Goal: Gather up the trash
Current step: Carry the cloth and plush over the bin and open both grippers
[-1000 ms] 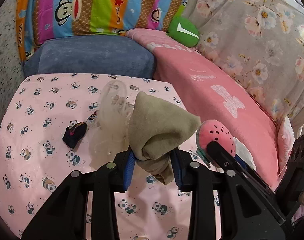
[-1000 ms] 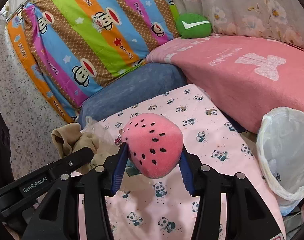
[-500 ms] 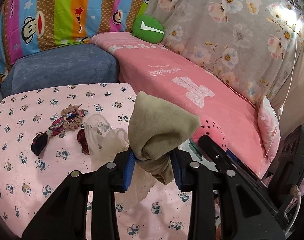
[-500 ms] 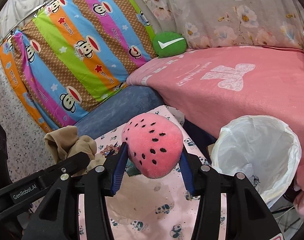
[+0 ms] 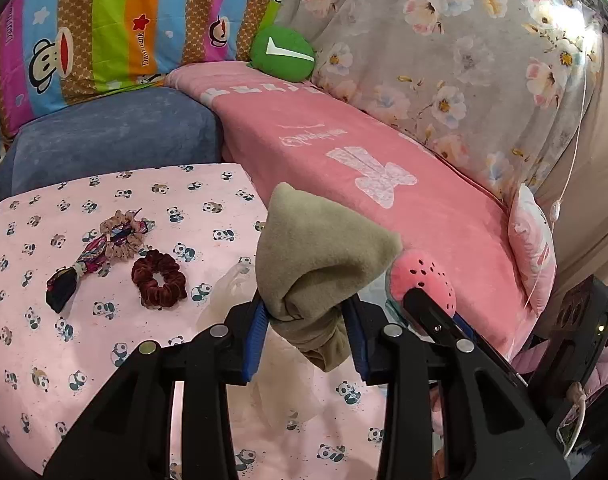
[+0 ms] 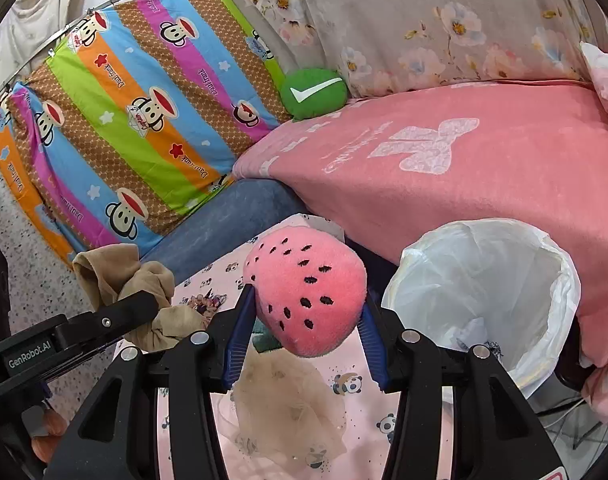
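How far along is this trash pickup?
Midway, it seems. The left claw grips a beige cloth and the right claw a pink plush strawberry, both beside the lined bin, not dropped. Scrunchies and a sheer bag still lie on the panda sheet.

Panda sheet w/ two scrunchies, clear plastic wrap.

Khaki cloth matt fleece; strawberry toy plush; bin liner thin glossy plastic.
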`<state>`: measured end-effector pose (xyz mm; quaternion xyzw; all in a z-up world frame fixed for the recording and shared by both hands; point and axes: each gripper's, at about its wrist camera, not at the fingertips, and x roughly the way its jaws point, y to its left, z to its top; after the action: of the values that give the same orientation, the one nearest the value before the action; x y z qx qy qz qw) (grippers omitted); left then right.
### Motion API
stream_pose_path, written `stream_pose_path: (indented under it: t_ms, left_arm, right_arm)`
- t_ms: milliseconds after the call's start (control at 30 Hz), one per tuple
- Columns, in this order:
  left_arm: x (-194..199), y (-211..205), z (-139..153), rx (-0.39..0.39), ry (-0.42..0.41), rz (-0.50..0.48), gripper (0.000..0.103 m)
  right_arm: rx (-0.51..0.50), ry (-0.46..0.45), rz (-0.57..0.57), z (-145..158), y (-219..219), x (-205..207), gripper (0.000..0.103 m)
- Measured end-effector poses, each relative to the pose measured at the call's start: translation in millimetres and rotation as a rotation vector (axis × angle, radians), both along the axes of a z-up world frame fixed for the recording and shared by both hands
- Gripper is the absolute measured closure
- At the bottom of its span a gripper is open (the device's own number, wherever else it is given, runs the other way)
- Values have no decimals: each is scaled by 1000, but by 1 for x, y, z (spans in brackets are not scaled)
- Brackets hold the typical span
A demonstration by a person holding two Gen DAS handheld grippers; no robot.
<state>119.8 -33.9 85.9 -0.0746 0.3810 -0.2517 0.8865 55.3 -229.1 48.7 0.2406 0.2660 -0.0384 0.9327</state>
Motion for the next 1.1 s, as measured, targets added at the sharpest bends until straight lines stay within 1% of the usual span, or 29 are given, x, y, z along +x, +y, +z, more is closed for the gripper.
stream_pose_path:
  t_ms: [200,433,767,967,1100]
  left_arm:
    - [0,-10,4,19,-14,-14,69]
    - [-1,-43,9,34,-29,-74,69]
    - [-6,-110,11,55,-41,-203,69]
    - [-8,-152,0,84,-24,-277,69]
    - [-7,-173,-9,100,-6,-312,69]
  right_arm:
    - [2,-3,-5,0,-2,0,56]
    - [9,-4,-41,-1,-17,-6,56]
    - [36,1,-143,-10,-66,-20,55]
    - [64,21,-207,-24,-99,-28,55]
    - [75,35,-235,-33,-115,-30,55]
